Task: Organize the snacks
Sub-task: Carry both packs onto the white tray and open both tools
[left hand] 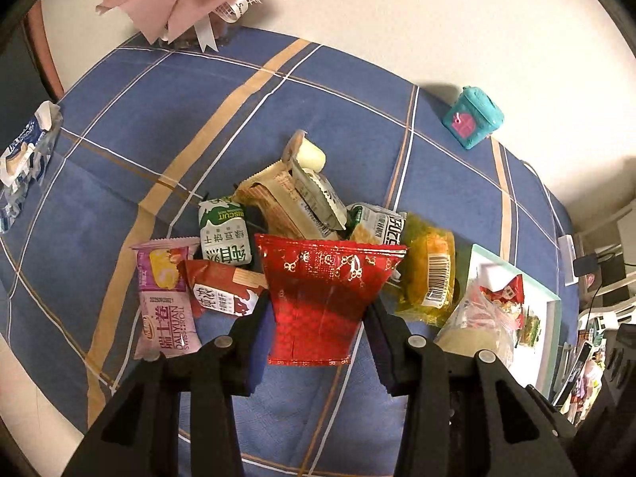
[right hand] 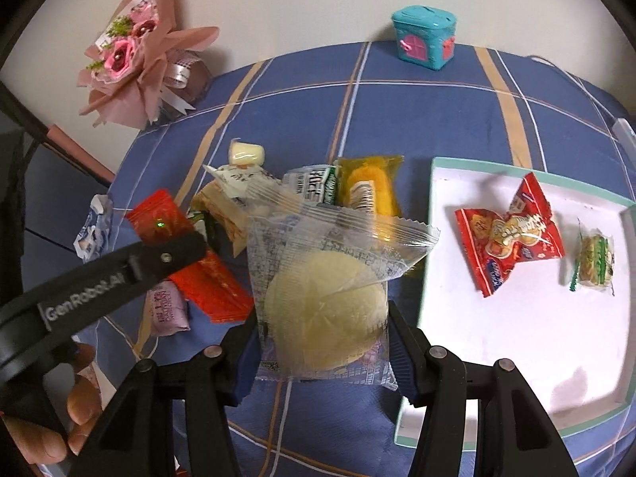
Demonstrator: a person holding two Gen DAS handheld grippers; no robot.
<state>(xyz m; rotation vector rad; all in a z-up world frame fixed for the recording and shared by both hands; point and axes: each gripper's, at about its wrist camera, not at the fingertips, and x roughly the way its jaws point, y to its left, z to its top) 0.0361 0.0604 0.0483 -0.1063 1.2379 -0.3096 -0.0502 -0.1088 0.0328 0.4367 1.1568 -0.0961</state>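
Note:
My left gripper (left hand: 318,310) is shut on a red packet with gold print (left hand: 322,294), held above the blue checked tablecloth (left hand: 159,119). My right gripper (right hand: 322,318) is shut on a clear packet with a round pale yellow cake (right hand: 326,306) inside. A pile of snacks (left hand: 278,206) lies behind both: a green biscuit pack (left hand: 225,234), a pink Swiss roll pack (left hand: 165,302), a yellow pack (right hand: 371,187), beige wrappers. The white tray with a teal rim (right hand: 516,338) lies to the right and holds a red snack bag (right hand: 508,234) and a small green sweet (right hand: 596,258).
A pink paper bouquet (right hand: 135,59) stands at the back left by the wall. A teal toy box (right hand: 425,35) sits at the back edge. A blue and white wrapper (left hand: 28,151) lies far left. A person's hand (right hand: 79,405) holds the left tool.

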